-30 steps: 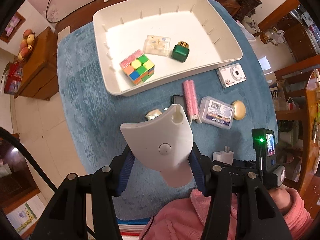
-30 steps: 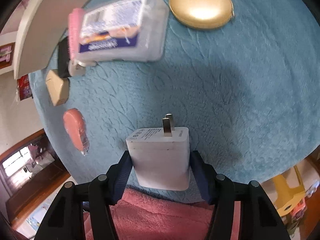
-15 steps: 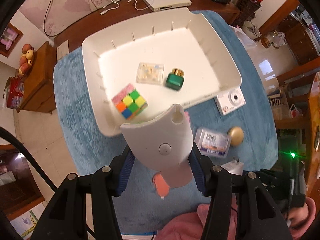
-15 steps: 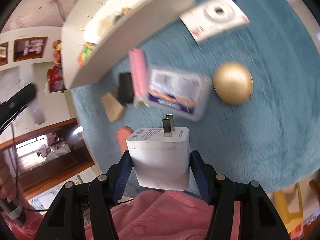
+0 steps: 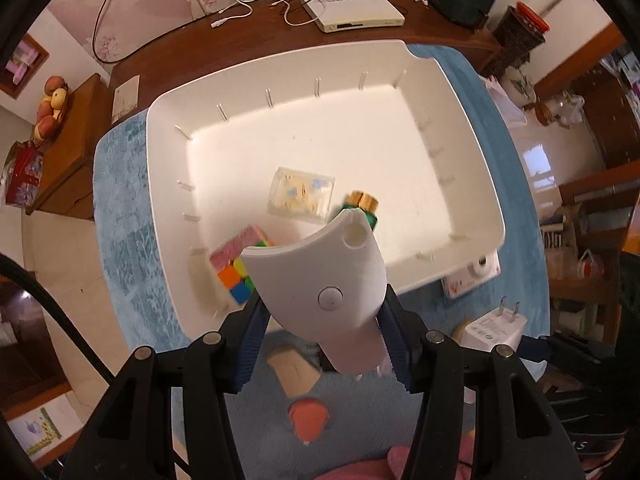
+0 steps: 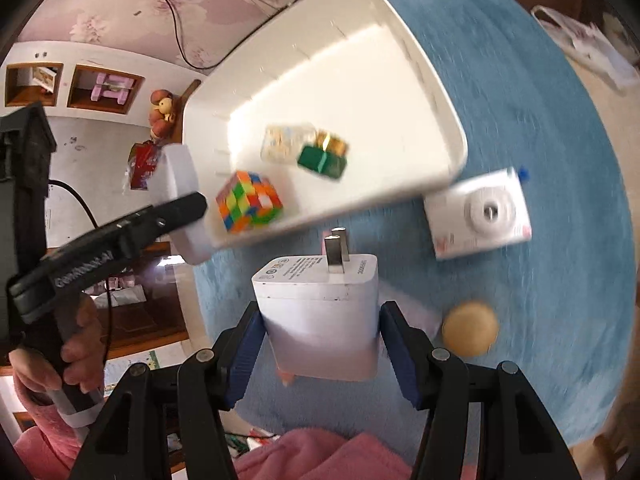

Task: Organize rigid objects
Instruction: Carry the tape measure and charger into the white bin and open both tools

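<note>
Placement into the large white plastic tray (image 5: 476,184) looks like the step in hand, and both tools arrive loaded. In the left wrist view, the left tool (image 5: 322,320) is clamped on a curved white plastic piece with a round button (image 5: 320,280), hanging over the lower edge of the tray at centre frame. In the right wrist view, the right tool (image 6: 320,336) is clamped on a white two-prong charger block (image 6: 320,304), over the blue textured cloth (image 6: 540,120) on the counter, just below the tray's near rim. To do this well, I judge each piece should clear the rim, sink close to the tray floor over a bare patch, and only then be let go, one at a time so the tools do not collide. The open floor at the tray's upper part suits best, away from the multicoloured puzzle cube (image 6: 248,200), the clear plastic box of small pale items (image 5: 302,196) and the green square bottle with gold cap (image 6: 324,156). The white piece hides much of the cube and bottle in the left view. The right view is smeared, so the white compact camera (image 6: 480,216) and round gold compact (image 6: 470,334) on the cloth lack detail. A tan block (image 5: 292,372) and an orange-pink object (image 5: 308,420) at lower centre are partly cut off by the left tool and hard to identify.
</note>
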`<control>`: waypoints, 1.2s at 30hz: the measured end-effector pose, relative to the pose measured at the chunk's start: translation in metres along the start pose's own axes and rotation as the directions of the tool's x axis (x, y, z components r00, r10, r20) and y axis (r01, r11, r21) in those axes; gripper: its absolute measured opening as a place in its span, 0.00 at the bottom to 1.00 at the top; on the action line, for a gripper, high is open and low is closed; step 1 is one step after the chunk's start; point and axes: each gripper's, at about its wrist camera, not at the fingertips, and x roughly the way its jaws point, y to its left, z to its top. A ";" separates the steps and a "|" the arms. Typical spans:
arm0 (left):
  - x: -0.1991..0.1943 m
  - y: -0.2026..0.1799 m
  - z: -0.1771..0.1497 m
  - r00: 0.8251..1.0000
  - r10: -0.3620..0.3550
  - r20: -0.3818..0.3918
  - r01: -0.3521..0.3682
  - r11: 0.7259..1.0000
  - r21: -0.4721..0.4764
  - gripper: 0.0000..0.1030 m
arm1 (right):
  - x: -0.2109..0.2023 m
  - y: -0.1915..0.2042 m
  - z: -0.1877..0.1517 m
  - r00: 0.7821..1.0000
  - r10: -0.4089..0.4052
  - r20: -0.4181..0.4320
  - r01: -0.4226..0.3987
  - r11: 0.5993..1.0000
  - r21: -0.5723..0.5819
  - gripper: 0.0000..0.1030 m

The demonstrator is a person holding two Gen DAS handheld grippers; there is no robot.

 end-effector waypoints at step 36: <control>0.004 0.058 -0.018 0.986 -0.073 0.150 0.110 0.961 -0.252 0.75 | 0.007 0.011 0.056 0.980 -0.004 0.199 0.021 0.997 -0.081 0.54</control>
